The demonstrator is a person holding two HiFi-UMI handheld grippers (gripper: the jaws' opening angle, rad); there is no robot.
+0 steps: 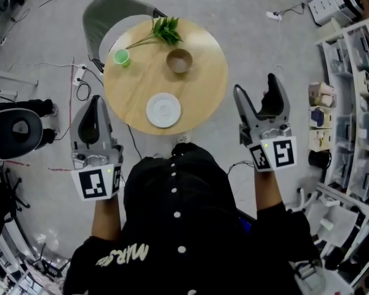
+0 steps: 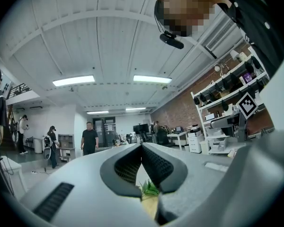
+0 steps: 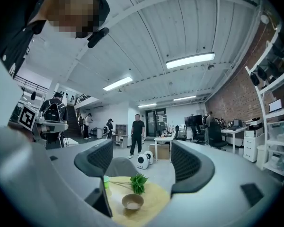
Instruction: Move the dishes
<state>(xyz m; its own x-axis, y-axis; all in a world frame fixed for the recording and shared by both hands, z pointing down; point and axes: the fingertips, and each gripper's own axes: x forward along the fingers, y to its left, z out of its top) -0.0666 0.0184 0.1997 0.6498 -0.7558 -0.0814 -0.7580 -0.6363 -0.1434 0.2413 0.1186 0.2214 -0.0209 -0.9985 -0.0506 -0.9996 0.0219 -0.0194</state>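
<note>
A round wooden table carries a white plate near its front edge, a brown bowl, a green cup and a leafy green sprig. My left gripper hangs off the table's left side, its jaws shut with nothing between them. My right gripper is off the table's right side, open and empty. Between its jaws in the right gripper view I see the bowl, the sprig and the cup. Both grippers are short of the dishes.
A grey chair stands behind the table. Shelves with boxes line the right wall. A black office chair and floor cables lie to the left. People stand farther off.
</note>
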